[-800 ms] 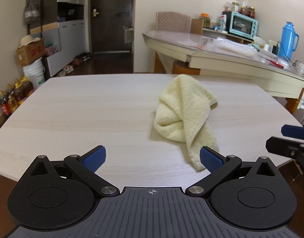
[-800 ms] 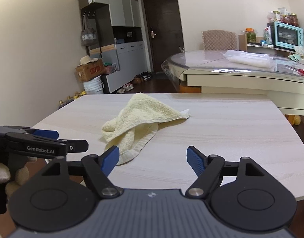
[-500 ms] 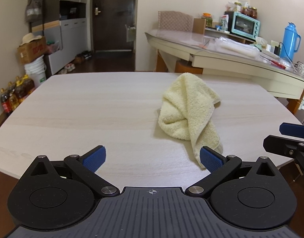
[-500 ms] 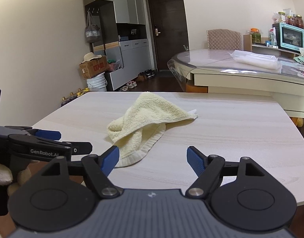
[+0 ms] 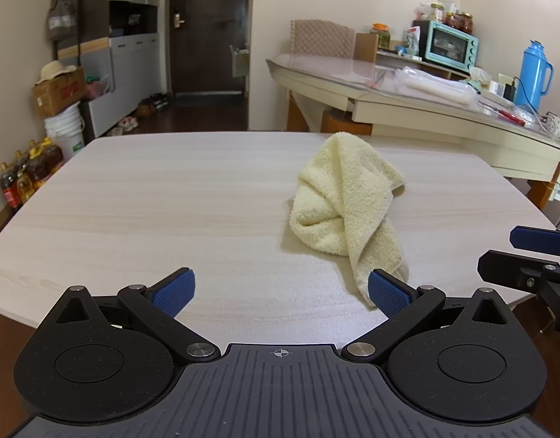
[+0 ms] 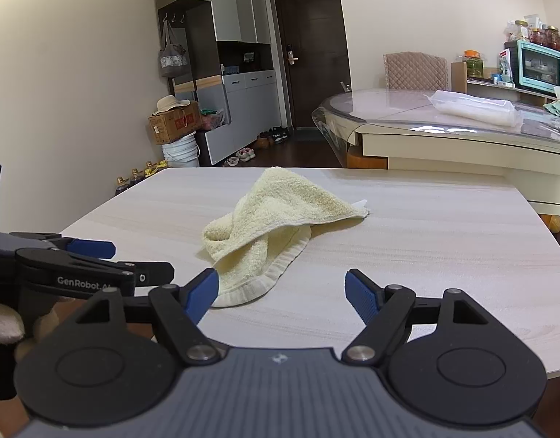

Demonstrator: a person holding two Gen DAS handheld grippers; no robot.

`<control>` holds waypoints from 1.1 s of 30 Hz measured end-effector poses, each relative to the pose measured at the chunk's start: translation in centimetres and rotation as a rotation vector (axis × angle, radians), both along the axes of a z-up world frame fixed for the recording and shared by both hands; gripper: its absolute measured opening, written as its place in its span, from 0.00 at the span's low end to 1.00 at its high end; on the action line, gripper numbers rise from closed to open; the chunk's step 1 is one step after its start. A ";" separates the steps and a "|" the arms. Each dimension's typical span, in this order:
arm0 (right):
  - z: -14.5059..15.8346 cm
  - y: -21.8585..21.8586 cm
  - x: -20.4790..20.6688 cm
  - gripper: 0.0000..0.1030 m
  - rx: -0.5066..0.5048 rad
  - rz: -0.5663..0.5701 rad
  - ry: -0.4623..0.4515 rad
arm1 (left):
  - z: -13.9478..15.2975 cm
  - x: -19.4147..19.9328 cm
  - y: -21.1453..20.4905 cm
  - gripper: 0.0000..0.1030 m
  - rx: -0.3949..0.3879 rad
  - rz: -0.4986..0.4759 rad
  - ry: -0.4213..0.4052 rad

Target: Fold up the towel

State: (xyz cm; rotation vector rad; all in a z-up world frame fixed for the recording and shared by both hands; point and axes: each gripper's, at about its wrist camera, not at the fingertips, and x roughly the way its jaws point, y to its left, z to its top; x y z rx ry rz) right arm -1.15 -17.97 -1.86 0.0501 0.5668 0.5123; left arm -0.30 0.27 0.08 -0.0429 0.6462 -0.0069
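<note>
A pale yellow towel (image 5: 345, 204) lies crumpled in a heap on the light wood table (image 5: 152, 197). My left gripper (image 5: 280, 290) stands wide open near the table's front edge; the towel's near tail ends just behind its right pad. My right gripper (image 6: 281, 290) is open too, and the towel (image 6: 272, 219) has its hemmed end lying beside the left fingertip. Nothing is between either pair of pads. Each gripper shows at the edge of the other's view: the right gripper (image 5: 535, 252) and the left gripper (image 6: 86, 259).
A second, glass-topped table (image 5: 407, 95) stands behind at the right with a plastic-wrapped bundle, a blue flask (image 5: 533, 73) and a teal oven (image 5: 449, 45). Oil bottles (image 5: 24, 171), a bucket and a box sit on the floor at the left. A gloved hand (image 6: 2, 321) holds the left gripper.
Both grippers have moved forward a little, so the towel looks slightly nearer and larger in both views. The towel itself has not moved and both grippers stayed open.
</note>
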 end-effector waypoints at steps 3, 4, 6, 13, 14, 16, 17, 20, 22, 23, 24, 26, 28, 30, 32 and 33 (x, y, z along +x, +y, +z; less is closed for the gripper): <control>0.0 0.0 0.0 0.76 0.000 0.001 -0.001 | 0.0 0.1 0.0 1.00 0.001 0.000 0.000; 0.0 0.1 0.0 0.76 0.000 0.001 0.000 | 0.0 0.1 -0.1 1.00 0.001 0.000 0.000; 0.0 0.0 0.0 0.76 0.001 0.002 0.002 | -0.2 0.1 -0.1 1.00 0.001 -0.001 0.000; -0.1 0.0 0.0 0.76 0.003 0.002 0.006 | -0.3 0.1 -0.1 1.00 0.000 0.001 0.001; -0.1 0.0 0.0 0.76 0.002 0.001 0.007 | -0.3 0.2 -0.1 1.00 0.000 0.000 0.002; -0.1 0.0 0.1 0.76 0.001 -0.001 0.008 | -0.3 0.2 0.0 1.00 0.000 -0.001 0.002; -0.2 0.0 0.2 0.76 0.001 -0.001 0.010 | -0.3 0.2 0.0 1.00 0.000 -0.001 0.003; -0.2 0.0 0.5 0.76 0.002 -0.002 0.013 | -0.3 0.2 0.2 1.00 0.001 0.000 0.003; -0.3 0.1 0.8 0.76 0.003 -0.002 0.016 | -0.3 0.4 0.2 1.00 0.002 -0.001 0.004; -0.3 0.1 0.9 0.76 0.004 -0.002 0.016 | -0.2 0.5 0.2 1.00 0.003 -0.001 0.004; -0.4 0.2 1.1 0.76 0.006 -0.003 0.019 | -0.2 0.6 0.2 1.00 0.003 -0.001 0.005; -0.4 0.2 1.3 0.76 0.009 -0.003 0.020 | -0.2 0.8 0.2 1.00 0.004 -0.001 0.007; -0.4 0.3 1.6 0.76 0.012 -0.002 0.022 | -0.2 1.0 0.3 1.00 0.007 -0.001 0.010; -0.4 0.3 2.0 0.76 0.017 -0.003 0.026 | -0.2 1.3 0.3 1.00 0.009 0.000 0.014; -0.5 0.3 2.6 0.76 0.023 -0.006 0.032 | -0.1 1.7 0.3 1.00 0.012 0.000 0.019; -0.5 0.3 3.0 0.76 0.026 -0.008 0.035 | -0.1 1.9 0.3 1.00 0.014 0.001 0.020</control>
